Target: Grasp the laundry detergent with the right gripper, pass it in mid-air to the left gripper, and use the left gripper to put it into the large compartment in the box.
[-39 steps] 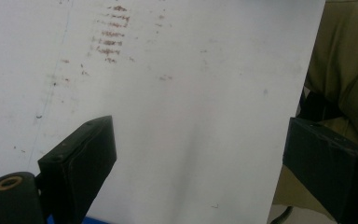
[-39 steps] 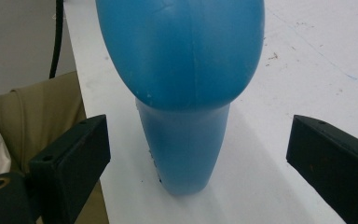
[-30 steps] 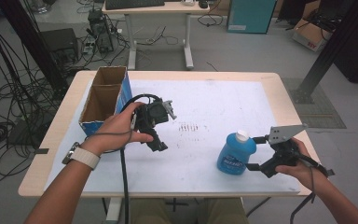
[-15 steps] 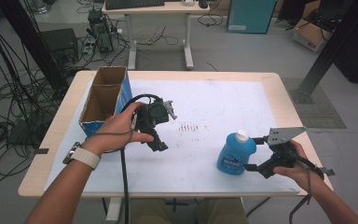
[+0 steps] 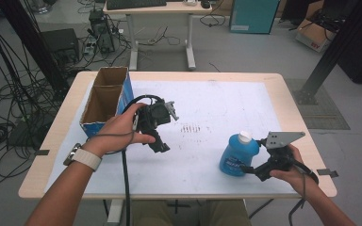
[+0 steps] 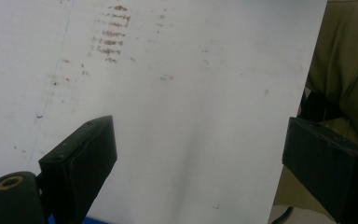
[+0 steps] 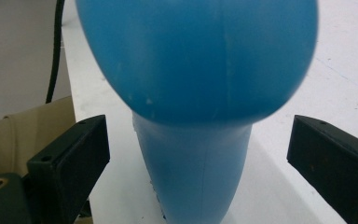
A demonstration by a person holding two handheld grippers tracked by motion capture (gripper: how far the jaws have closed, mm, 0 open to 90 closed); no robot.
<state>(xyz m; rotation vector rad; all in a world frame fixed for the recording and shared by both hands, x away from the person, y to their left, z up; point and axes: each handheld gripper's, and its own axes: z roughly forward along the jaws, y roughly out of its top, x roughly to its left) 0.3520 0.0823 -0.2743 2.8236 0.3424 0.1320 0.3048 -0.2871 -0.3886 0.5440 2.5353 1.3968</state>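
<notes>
One blue bottle [image 7: 200,93], upright on the worktop [image 5: 207,108], stands between our right gripper [image 5: 254,169] fingers, spread and not touching it. Left gripper [image 5: 162,143] fingers: spread, empty. We should centre the narrow waist, then close evenly.

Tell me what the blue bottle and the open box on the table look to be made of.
Blue bottle: likely moulded plastic, smooth and slightly glossy, with a faint seam line down its body in the right gripper view, and a white cap. Box: corrugated cardboard by its look, with matt brown inner walls and a blue printed outside.
</notes>
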